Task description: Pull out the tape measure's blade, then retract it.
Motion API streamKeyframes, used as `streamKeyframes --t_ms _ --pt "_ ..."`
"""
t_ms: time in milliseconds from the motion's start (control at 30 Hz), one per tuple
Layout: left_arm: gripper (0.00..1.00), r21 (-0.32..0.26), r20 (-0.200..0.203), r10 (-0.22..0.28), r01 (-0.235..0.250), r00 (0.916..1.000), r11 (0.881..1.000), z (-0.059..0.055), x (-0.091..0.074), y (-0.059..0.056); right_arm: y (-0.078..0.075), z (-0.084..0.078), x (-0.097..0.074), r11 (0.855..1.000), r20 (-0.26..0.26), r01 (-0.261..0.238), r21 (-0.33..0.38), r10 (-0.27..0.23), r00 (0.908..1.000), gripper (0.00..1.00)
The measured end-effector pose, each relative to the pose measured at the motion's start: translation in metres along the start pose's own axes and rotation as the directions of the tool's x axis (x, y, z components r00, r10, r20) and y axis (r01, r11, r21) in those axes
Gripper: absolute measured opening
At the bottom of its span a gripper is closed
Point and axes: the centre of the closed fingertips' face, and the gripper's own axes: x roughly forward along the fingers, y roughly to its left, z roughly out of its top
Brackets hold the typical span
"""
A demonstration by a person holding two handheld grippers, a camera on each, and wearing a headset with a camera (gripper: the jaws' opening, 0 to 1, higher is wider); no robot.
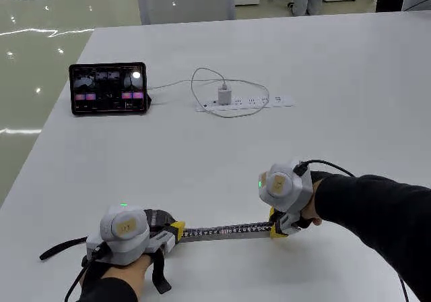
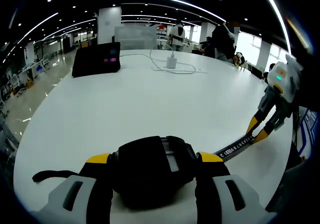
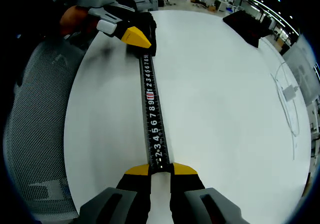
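The left gripper is clamped on the black tape measure, with its jaws spread just as wide as the body and pressing on both flanks. The right gripper has its jaws nearly together, pinching the free end of the blade. The blade runs straight from the tape measure's mouth, just ahead of the left gripper's yellow tips, to the gap between the right gripper's tips, lying low over the white table. The main risk, as I judge it, is the thin steel slipping out of the right gripper's narrow pinch. The spring would then whip it back, and the flying end could strike the left gripper or jolt the tape measure loose. If the right gripper drifts sideways from the line of the mouth, the blade could twist or kink. The body looks rounded, so a hard tug might turn it between the left gripper's jaws. A black strap lying beside the left gripper could snag. Feeding the blade back calls for a slow, in-line return.
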Motion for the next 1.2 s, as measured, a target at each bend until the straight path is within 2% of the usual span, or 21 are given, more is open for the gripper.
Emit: streamKeyframes --t_ms 1200 --pt "0.62 -0.005 -0.005 -0.004 0.004 1.0000 1.000 0.000 0.000 0.000 0.001 0.014 0.006 1.000 -0.010 -0.005 -0.003 0.005 0.9999 0.10"
